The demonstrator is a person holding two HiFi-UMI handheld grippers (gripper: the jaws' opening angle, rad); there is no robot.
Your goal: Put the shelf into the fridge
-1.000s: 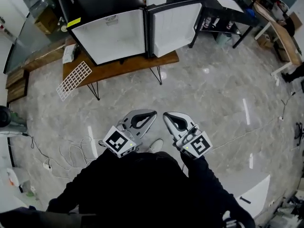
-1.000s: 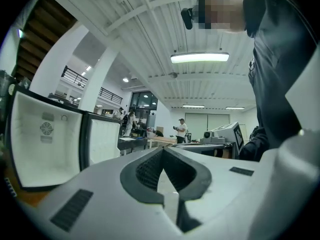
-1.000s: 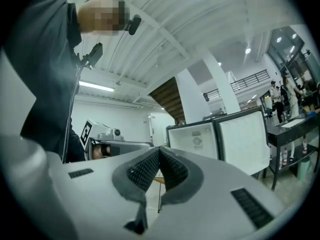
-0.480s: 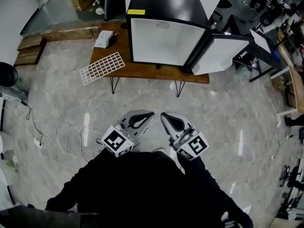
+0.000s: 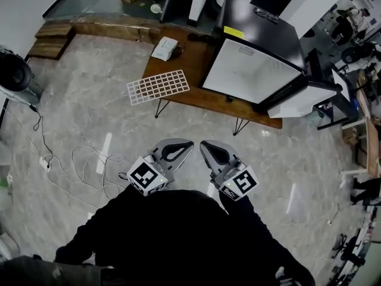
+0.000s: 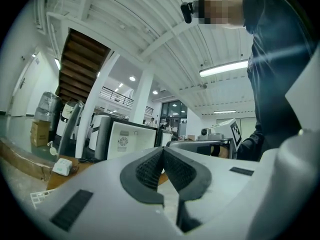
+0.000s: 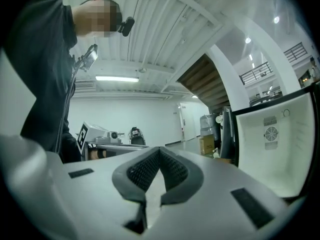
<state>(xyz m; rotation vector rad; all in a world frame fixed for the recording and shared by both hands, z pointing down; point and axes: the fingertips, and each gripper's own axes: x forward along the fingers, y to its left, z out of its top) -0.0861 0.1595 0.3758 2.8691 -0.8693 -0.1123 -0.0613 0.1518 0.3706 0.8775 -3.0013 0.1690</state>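
While the left tongs (image 5: 189,143) and right tongs (image 5: 203,143) sit pressed together, empty, the white wire shelf (image 5: 158,87) lies at the end of the surface (image 5: 202,98), beside the open fridge (image 5: 253,70). It looks light and stiff; pinch opposite edge bars, I'd say.

The fridge (image 5: 256,70), at the upper right of the head view, is black outside and white inside, with a yellow sticker (image 5: 234,32) on top. The shelf (image 5: 158,87) is a white grid of small squares. The table (image 5: 191,64) is brown wood. The floor (image 5: 77,124) is grey with pale marble veins. The left gripper (image 5: 190,142) and right gripper (image 5: 203,143) are light grey with black ribbed pads (image 6: 149,170), and each carries black-and-white square markers. The person's sleeves (image 5: 119,231) are black.
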